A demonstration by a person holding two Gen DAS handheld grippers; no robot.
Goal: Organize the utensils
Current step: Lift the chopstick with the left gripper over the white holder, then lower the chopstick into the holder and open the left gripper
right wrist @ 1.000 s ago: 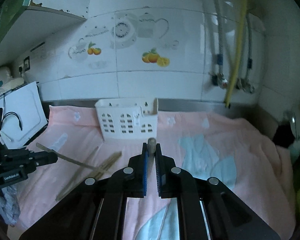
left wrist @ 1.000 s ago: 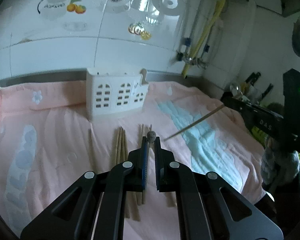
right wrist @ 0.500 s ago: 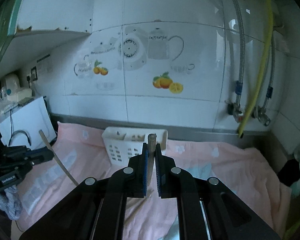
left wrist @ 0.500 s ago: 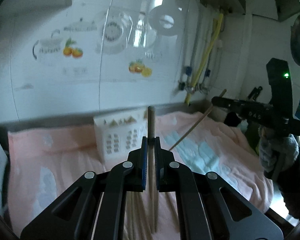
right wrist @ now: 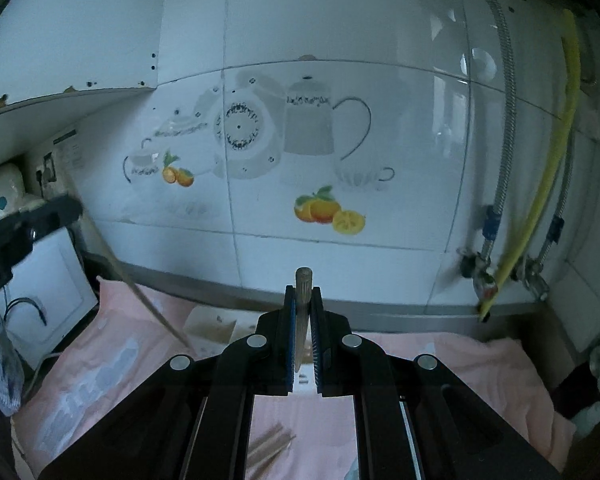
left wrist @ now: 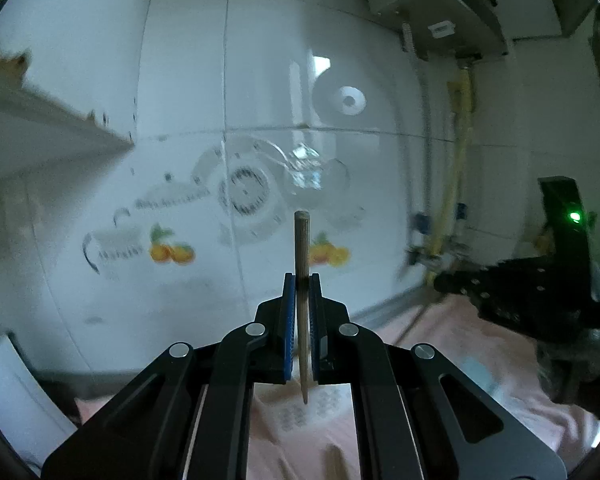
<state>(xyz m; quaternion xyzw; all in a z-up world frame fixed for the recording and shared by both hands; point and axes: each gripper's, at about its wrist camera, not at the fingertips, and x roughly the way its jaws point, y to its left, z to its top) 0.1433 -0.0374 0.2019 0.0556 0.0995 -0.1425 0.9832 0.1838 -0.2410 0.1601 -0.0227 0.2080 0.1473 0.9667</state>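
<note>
In the left wrist view my left gripper (left wrist: 302, 280) is shut on a wooden chopstick (left wrist: 301, 240) that stands almost upright. Its tip hangs over the white slotted utensil holder (left wrist: 320, 410), mostly hidden under the fingers. At the right edge my right gripper (left wrist: 452, 280) holds a second chopstick (left wrist: 414, 322) slanting down. In the right wrist view my right gripper (right wrist: 303, 292) is shut on that chopstick (right wrist: 303, 278). The holder (right wrist: 214, 326) lies just ahead on the left. My left gripper (right wrist: 66, 208) and its chopstick (right wrist: 140, 292) show at far left. Several loose chopsticks (right wrist: 270, 446) lie on the pink towel (right wrist: 440, 360).
A tiled wall with teapot and orange decals (right wrist: 328, 210) stands close behind the counter. A yellow hose (right wrist: 540, 196) and metal pipes hang at the right. A white board (right wrist: 48, 288) leans at the left, below a shelf (right wrist: 60, 100).
Both grippers have risen from the towel, each carrying a chopstick. The left chopstick has swung from lying forward to nearly upright, and both views now face the wall.
</note>
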